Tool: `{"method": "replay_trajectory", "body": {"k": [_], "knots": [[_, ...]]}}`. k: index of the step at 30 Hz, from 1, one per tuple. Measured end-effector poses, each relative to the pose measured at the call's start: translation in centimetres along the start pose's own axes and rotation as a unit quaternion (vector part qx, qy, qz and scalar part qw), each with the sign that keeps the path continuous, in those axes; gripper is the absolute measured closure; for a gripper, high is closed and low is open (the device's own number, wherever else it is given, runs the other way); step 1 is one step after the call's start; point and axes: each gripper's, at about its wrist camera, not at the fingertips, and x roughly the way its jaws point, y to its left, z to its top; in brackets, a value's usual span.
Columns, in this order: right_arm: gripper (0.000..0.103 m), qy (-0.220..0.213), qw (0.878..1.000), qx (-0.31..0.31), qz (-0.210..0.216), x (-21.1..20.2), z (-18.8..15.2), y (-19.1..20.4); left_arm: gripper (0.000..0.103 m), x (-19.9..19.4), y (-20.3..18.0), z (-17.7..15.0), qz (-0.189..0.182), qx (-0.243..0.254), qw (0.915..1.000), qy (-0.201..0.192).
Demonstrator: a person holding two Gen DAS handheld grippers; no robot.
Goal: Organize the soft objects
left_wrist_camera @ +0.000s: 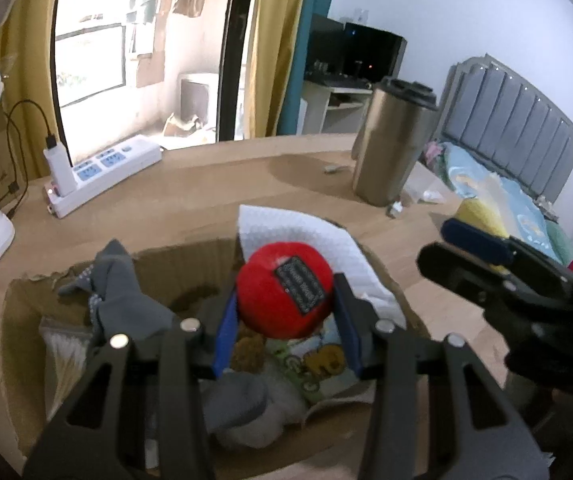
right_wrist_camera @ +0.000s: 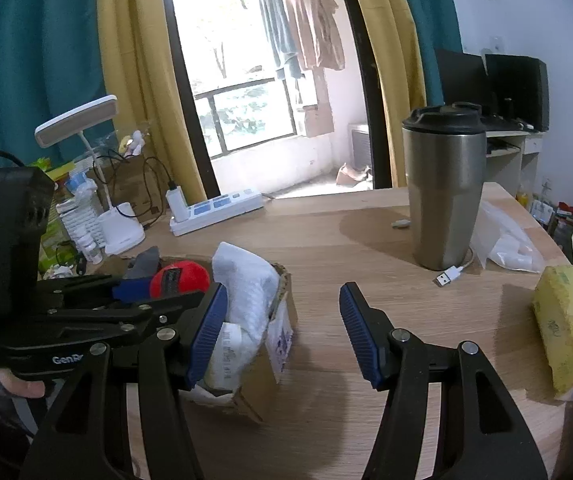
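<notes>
My left gripper is shut on a red soft ball with a black label and holds it over an open cardboard box. The box holds a grey sock, white wrap, a printed cloth and other soft items. In the right wrist view the ball shows at the left over the box. My right gripper is open and empty, just right of the box above the wooden table. A yellow sponge lies at the far right.
A steel tumbler stands at the back right with a USB cable end and a clear plastic bag beside it. A white power strip and a desk lamp stand at the back left.
</notes>
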Motion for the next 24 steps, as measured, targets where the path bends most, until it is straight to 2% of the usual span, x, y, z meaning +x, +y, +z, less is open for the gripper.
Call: {"method": "replay_trajectory", "body": {"k": [5, 8, 9, 24], "knots": [[0.041, 0.007, 1.000, 0.002, -0.004, 0.2, -0.3, -0.1, 0.049, -0.1, 0.1, -0.2, 0.004, -0.001, 1.0000, -0.001], [0.041, 0.008, 1.000, 0.001, -0.007, 0.1, -0.4, 0.1, 0.037, -0.7, 0.2, -0.3, 0.000, 0.000, 1.0000, -0.007], [0.041, 0.006, 1.000, 0.001, -0.008, 0.0, -0.4, 0.3, 0.037, -1.0, 0.3, -0.3, -0.002, 0.000, 1.0000, -0.009], [0.041, -0.006, 0.999, -0.025, -0.042, -2.9, -0.5, 4.2, 0.035, -7.0, 2.3, -1.6, -0.014, -0.002, 0.9983, -0.057]]}}
